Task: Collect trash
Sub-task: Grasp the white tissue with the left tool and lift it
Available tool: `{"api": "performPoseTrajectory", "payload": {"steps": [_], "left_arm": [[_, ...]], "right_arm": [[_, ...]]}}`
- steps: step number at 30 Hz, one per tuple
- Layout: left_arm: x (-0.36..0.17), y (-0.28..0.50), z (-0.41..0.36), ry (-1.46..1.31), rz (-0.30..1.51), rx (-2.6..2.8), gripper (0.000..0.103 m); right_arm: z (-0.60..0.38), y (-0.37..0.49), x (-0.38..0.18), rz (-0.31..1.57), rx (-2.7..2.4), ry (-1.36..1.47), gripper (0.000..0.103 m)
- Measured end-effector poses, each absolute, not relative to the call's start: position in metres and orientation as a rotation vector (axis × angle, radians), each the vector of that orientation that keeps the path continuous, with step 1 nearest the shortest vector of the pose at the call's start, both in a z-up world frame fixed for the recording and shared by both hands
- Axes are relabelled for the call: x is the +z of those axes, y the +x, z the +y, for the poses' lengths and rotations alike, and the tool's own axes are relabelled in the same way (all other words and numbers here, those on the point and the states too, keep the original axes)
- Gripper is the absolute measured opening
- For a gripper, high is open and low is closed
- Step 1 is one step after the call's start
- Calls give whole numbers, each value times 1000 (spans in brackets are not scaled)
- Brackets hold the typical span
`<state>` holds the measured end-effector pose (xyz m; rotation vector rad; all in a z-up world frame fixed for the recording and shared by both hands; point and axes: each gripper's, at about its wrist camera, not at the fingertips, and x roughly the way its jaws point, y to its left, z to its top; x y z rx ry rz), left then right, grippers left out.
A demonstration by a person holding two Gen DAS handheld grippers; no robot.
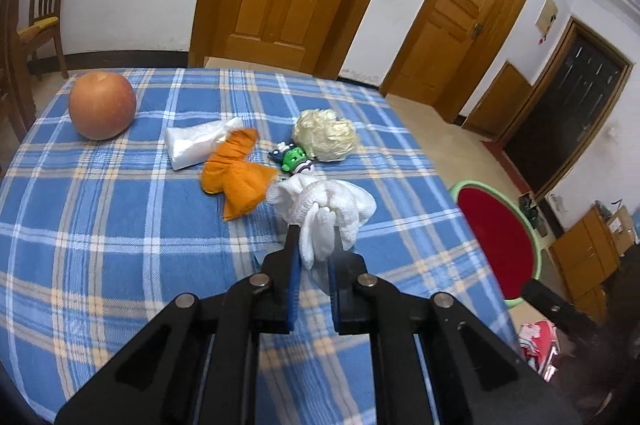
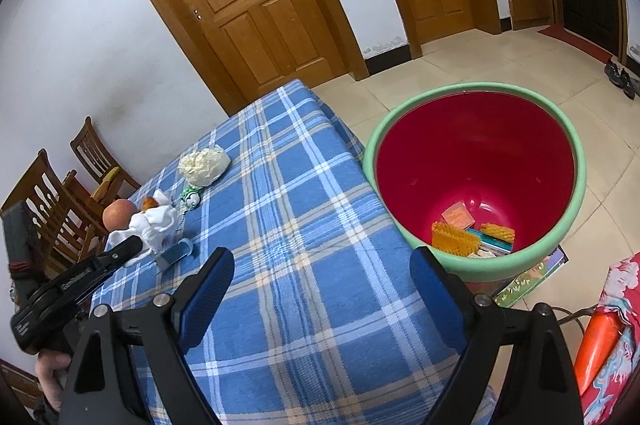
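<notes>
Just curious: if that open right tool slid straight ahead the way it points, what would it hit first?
Probably the checked tablecloth: the right tool tilts down at bare cloth. The red bin sits off to the right, though depth is uncertain.

On the table (image 1: 120,225), the apple (image 1: 102,105) is placed at the far left, and to its right a folded bag (image 1: 196,141), a crumpled wrapper (image 1: 236,173) and a small toy (image 1: 294,159) are lined up. Behind the toy a wad of plastic (image 1: 325,134) is set, and before it a cloth bundle (image 1: 324,209). Off the table's right edge, the bin (image 2: 476,181) is stood on the floor, with scraps (image 2: 472,233) lying in it
</notes>
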<state>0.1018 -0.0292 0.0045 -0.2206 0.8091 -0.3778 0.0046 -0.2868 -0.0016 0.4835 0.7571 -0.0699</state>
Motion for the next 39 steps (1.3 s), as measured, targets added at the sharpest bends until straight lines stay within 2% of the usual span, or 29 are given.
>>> {"api": "performPoseTrajectory", "payload": {"steps": [12, 19, 27, 33, 39], "left_arm": [[15, 83, 6, -223, 755, -265, 11], [10, 78, 30, -243, 750, -206, 11], [1, 81, 43, -238, 777, -144, 11], [-2, 84, 46, -237, 781, -129, 11], [-7, 87, 47, -237, 793, -121, 11]], "right_arm": [[-257, 15, 5, 764, 19, 427, 91], [-224, 35, 5, 795, 133, 371, 79], [-193, 65, -1, 821, 200, 328, 76], [-170, 91, -11, 862, 265, 262, 64], [-155, 112, -29, 920, 298, 211, 43]]}}
